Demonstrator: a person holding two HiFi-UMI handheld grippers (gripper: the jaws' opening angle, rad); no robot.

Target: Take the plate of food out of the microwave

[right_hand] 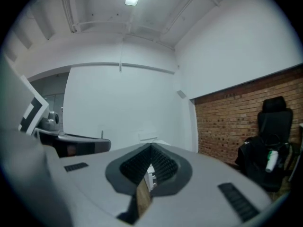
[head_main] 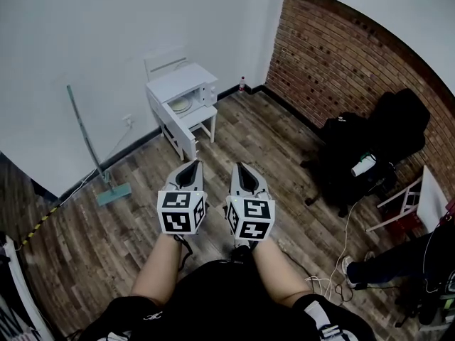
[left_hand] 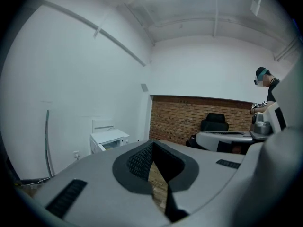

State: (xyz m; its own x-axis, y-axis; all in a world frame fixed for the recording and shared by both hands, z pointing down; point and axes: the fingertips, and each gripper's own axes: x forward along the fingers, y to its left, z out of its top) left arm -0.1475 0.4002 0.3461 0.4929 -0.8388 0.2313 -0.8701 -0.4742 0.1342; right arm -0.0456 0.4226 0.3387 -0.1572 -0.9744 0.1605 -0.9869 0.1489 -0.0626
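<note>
Head view: left gripper [head_main: 190,165] and right gripper [head_main: 244,168] are side by side over the wooden floor [head_main: 284,162], fingers together on both, nothing between them. The microwave [head_main: 186,91] covers most of a small white surface [head_main: 202,123] against the white wall, well apart from both grippers. The plate of food [head_main: 179,106] shows inside the microwave. A mop [head_main: 85,137] leans on the wall nearby.

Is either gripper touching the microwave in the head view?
No, the left gripper and the right gripper hang over the floor, well apart from the microwave.
</note>
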